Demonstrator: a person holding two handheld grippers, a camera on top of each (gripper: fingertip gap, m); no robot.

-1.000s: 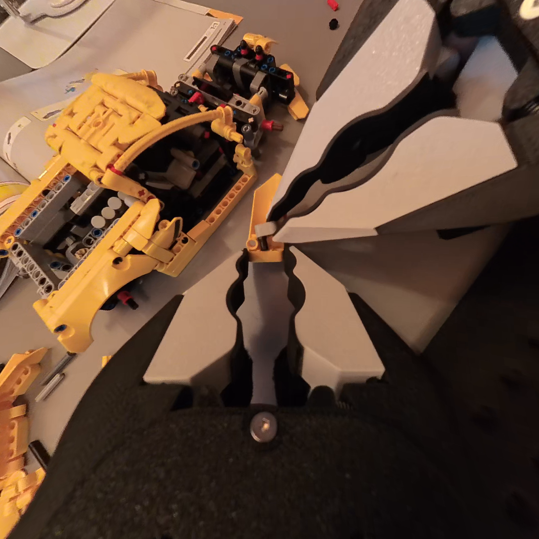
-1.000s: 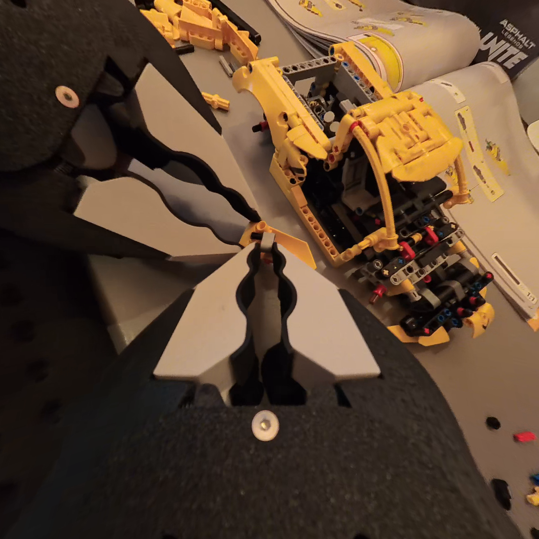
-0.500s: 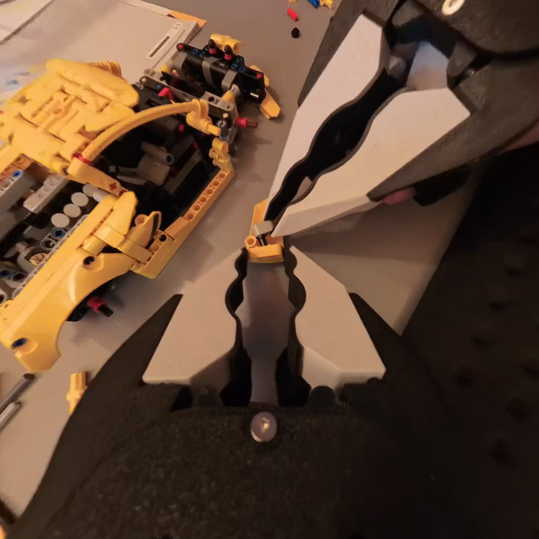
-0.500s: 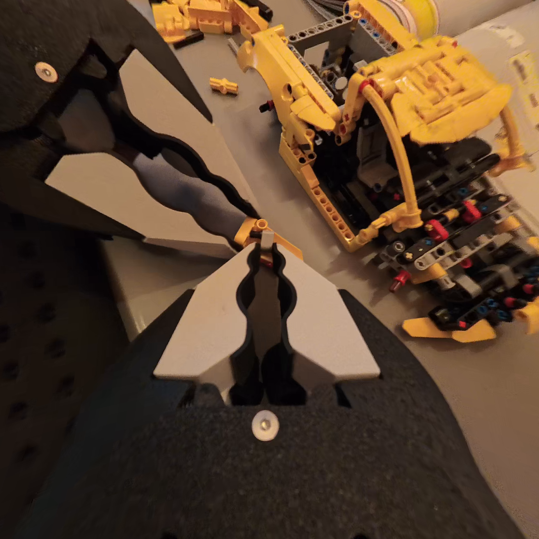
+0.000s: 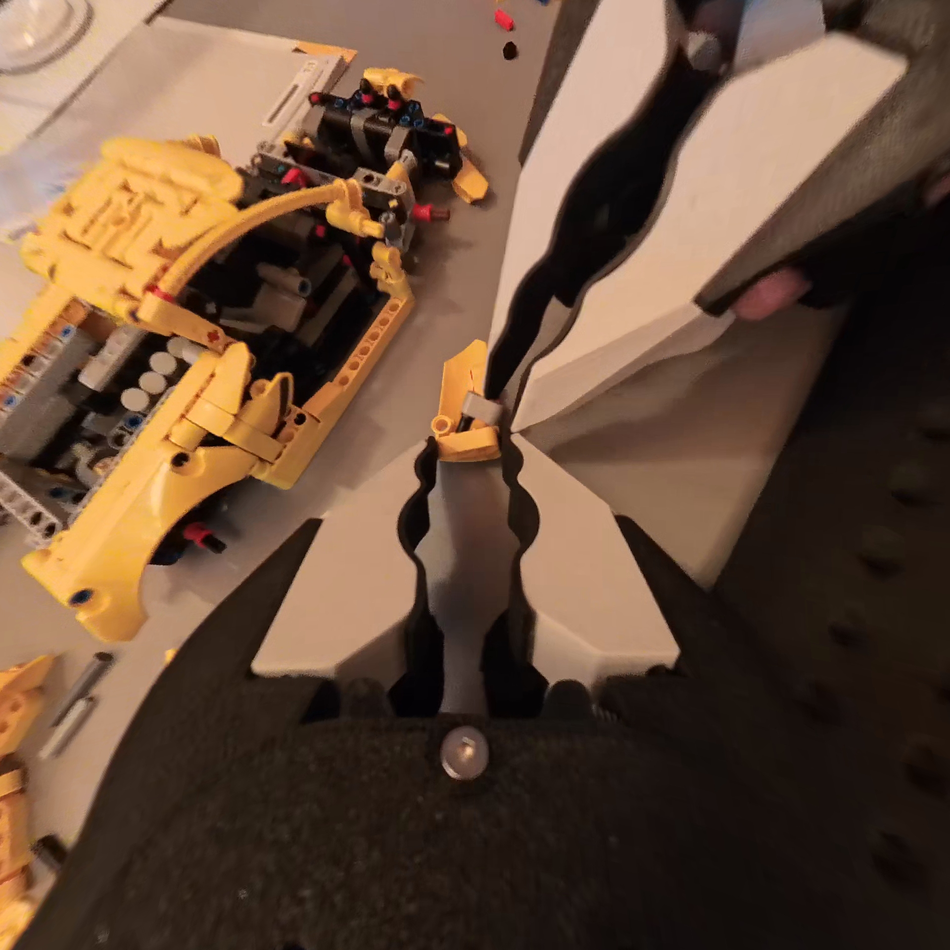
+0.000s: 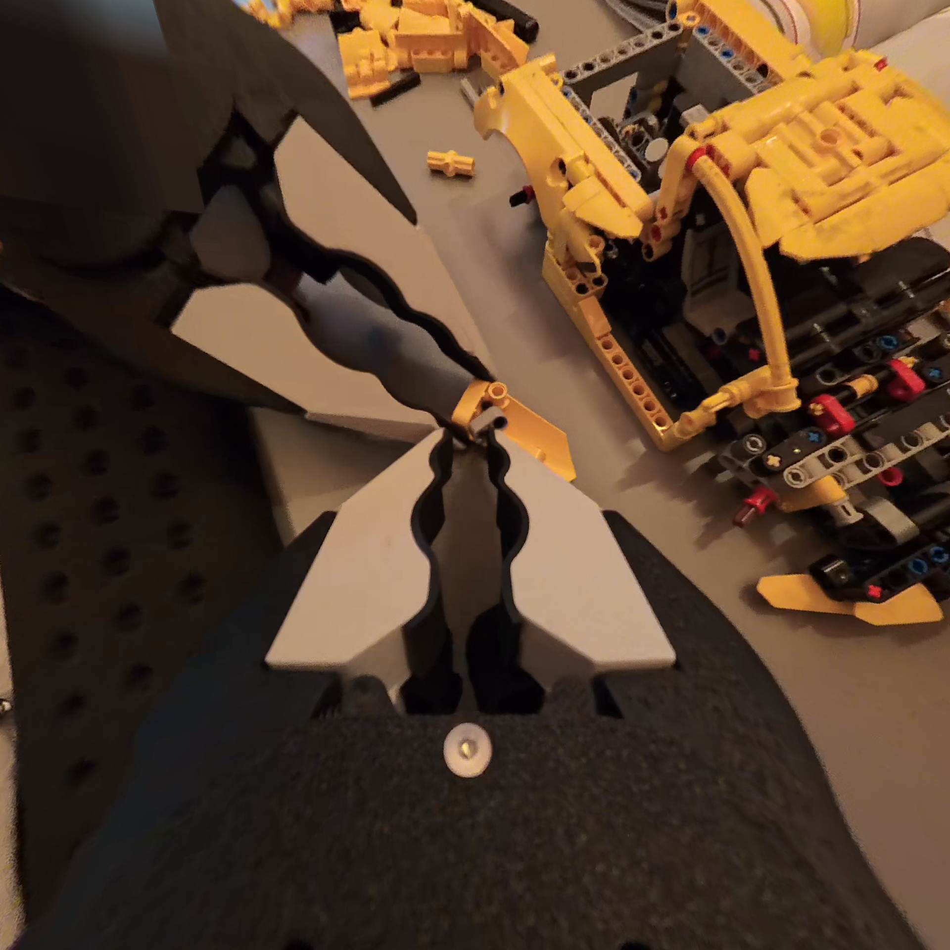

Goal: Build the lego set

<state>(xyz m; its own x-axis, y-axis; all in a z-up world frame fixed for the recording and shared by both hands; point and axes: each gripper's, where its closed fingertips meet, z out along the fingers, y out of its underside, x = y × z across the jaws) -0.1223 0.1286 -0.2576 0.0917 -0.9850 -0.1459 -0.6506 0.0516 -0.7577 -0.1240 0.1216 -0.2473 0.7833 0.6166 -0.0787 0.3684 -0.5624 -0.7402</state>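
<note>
Left claw (image 5: 465,452) clamps the yellow panel (image 5: 462,380); right claw (image 6: 470,437) clamps its grey connector (image 6: 488,422), beside the counter edge (image 5: 642,462).

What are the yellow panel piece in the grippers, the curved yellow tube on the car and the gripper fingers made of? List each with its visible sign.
Yellow panel piece: looks like hard moulded plastic, smooth and slightly glossy, with crisp edges and a stud.
Curved yellow tube: probably flexible plastic, since it bends in a smooth arc.
Gripper fingers: matt pale grey bodies, likely rigid plastic; the wavy black inner edges may be rubbery, but that is unclear.
</note>
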